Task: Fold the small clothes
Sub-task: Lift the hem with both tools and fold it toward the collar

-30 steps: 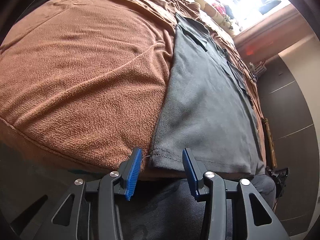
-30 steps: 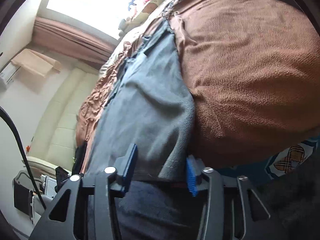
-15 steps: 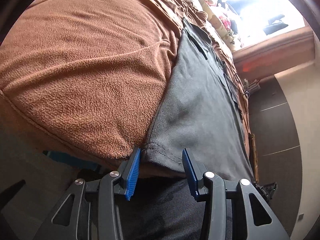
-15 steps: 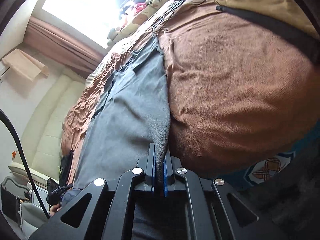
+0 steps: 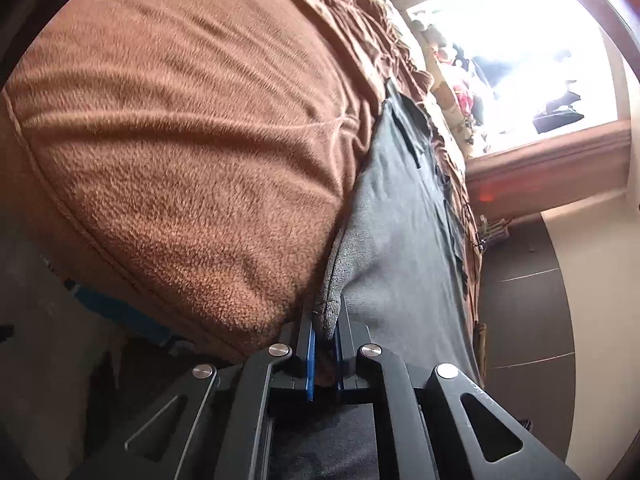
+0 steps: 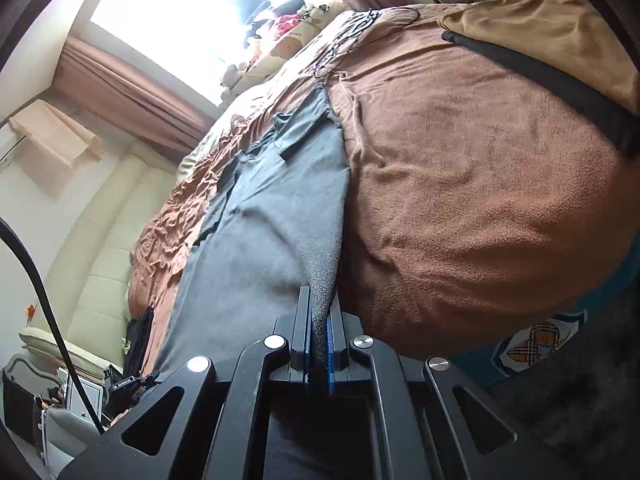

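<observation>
A grey T-shirt (image 5: 404,240) lies flat and lengthwise on a brown fleece blanket (image 5: 192,144) over a bed. It also shows in the right wrist view (image 6: 276,216). My left gripper (image 5: 324,320) is shut on the shirt's near hem corner, which bunches up between the blue pads. My right gripper (image 6: 320,316) is shut on the other near hem corner, pinched into a ridge. The shirt's far end with the sleeves and collar lies toward the window.
The blanket (image 6: 472,200) bulges over the bed's near edge. Plush toys and pillows (image 6: 280,48) sit at the far end under a bright window. A tan cushion (image 6: 540,32) lies at the right. A black cable (image 6: 36,288) hangs at the left.
My left gripper has closed on the left hem corner and lifted it a little. My right gripper closed on the right hem corner half a second earlier and still holds it.
</observation>
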### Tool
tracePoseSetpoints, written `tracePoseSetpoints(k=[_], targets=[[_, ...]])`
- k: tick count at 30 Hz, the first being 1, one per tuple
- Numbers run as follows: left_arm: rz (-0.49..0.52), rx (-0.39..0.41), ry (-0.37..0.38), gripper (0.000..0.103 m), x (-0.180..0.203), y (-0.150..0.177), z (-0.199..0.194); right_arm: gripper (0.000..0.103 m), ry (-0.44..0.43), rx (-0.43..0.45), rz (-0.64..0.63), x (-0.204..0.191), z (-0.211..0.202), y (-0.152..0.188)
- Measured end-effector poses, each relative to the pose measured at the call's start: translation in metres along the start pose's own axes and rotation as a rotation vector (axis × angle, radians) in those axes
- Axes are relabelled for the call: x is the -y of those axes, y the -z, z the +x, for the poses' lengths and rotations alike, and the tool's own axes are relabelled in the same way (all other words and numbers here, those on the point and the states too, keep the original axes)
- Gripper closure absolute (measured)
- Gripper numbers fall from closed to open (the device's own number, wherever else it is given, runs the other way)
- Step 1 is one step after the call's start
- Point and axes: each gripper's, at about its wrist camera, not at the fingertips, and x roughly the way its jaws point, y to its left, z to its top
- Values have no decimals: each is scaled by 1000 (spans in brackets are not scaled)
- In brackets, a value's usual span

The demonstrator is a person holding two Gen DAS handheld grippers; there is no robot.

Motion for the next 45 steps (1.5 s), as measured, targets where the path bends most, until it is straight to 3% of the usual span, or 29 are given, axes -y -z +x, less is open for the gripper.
tracePoseSetpoints(k=[9,20,33,45], targets=[[68,120,87,98,46,-15,-56,101,-68,35,-25,-29,-14,-8],[138,219,163,98,82,-20,-124,101,-71,128,-19,-45,-56,-3],[186,347,289,98,113,-2,-214,101,-165,188,-42,-60,-98,10],[220,430,342,98,137,17,-278,101,-241,244,-97,-78,-115,10]])
